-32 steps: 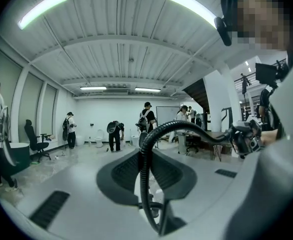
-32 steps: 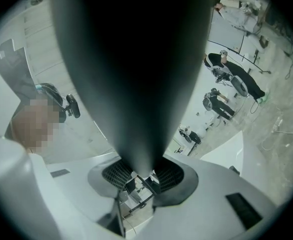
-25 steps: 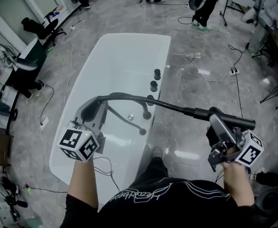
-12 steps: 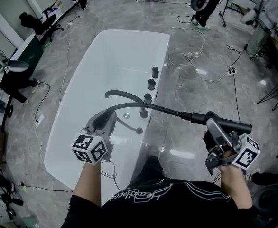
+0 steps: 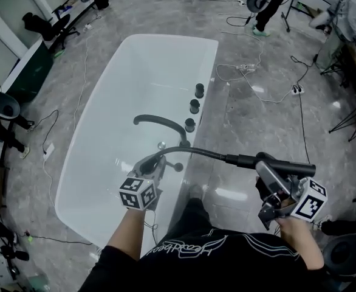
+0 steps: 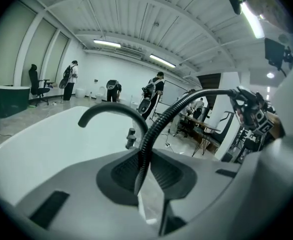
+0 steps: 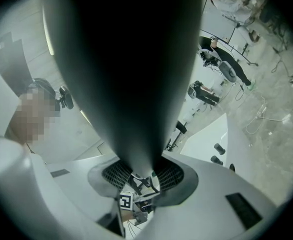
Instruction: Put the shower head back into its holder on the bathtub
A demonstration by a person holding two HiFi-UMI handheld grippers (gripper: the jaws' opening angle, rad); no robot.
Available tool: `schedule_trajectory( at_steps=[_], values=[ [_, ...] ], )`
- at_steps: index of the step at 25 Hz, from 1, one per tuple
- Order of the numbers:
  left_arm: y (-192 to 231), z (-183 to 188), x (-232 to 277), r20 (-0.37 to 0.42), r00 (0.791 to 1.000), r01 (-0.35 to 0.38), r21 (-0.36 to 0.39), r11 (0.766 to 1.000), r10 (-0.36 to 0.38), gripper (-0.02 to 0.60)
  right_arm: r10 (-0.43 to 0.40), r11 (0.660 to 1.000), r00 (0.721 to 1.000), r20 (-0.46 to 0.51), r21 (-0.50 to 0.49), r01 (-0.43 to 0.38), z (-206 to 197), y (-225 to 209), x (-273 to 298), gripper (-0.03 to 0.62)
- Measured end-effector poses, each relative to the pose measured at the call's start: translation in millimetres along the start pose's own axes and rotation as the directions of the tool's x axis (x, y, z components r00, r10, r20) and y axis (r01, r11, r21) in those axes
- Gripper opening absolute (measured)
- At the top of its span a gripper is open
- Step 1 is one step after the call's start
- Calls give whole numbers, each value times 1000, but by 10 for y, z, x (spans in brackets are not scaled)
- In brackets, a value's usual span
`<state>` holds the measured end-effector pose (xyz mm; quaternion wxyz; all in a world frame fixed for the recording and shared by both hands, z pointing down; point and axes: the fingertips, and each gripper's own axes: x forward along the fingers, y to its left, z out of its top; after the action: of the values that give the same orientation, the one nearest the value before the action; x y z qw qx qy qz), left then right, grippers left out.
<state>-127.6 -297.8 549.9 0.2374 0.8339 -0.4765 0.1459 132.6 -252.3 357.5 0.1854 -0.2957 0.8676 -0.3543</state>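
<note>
Lowered to the near rim of the white oval bathtub (image 5: 123,84) since a second ago, the left claw (image 5: 155,163) is clamped on the black ribbed hose (image 5: 205,153); the black wand-shaped shower head (image 5: 296,166) is held clamped in the right claw (image 5: 267,168), outside the tub.

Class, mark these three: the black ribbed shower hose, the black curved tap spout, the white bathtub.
Black ribbed shower hose (image 6: 147,144): left gripper view, lower straight stretch.
Black curved tap spout (image 5: 160,118): head view, top of arch.
White bathtub (image 5: 147,72): head view, bare inner floor.
</note>
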Motion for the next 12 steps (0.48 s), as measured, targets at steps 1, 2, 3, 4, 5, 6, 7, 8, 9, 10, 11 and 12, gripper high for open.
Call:
schedule_trajectory(
  at_steps=[1, 2, 3, 4, 5, 6, 7, 8, 9, 10, 11, 12],
  values=[
    [19, -107, 39, -16, 1000, 1, -9, 1000, -1, 64, -4, 1000, 1000, -11, 3, 4, -64, -13, 22, 137],
    [37, -212, 76, -32, 999, 2, -16, 1000, -2, 64, -6, 1000, 1000, -21, 6, 7, -129, -30, 43, 137],
    [47, -309, 113, -47, 999, 2, -21, 1000, -3, 64, -9, 1000, 999, -31, 10, 9, -185, -52, 56, 137],
    [42, -396, 153, -61, 998, 3, -25, 1000, -5, 64, -12, 1000, 999, -41, 14, 12, -229, -78, 59, 137],
    [27, -477, 195, -74, 997, 5, -29, 1000, -7, 64, -16, 1000, 999, -51, 18, 17, -262, -106, 54, 137],
    [13, -556, 236, -89, 996, 6, -33, 999, -9, 64, -22, 999, 998, -61, 22, 23, -293, -134, 48, 137],
    [13, -633, 274, -104, 995, 6, -38, 999, -10, 64, -28, 999, 997, -72, 26, 30, -330, -162, 52, 137],
    [31, -708, 308, -117, 993, 5, -44, 999, -10, 64, -33, 999, 996, -82, 29, 35, -374, -188, 70, 137],
    [59, -778, 342, -130, 991, 2, -52, 999, -9, 64, -37, 999, 995, -91, 32, 40, -420, -212, 97, 137],
    [90, -843, 377, -142, 990, 0, -60, 998, -8, 64, -41, 998, 994, -99, 35, 45, -463, -237, 126, 137],
    [114, -901, 414, -153, 988, -5, -66, 998, -5, 64, -46, 998, 993, -107, 38, 50, -499, -264, 149, 137],
    [126, -957, 453, -166, 986, -10, -68, 998, -2, 64, -50, 998, 992, -115, 41, 55, -528, -293, 162, 137]
  ],
)
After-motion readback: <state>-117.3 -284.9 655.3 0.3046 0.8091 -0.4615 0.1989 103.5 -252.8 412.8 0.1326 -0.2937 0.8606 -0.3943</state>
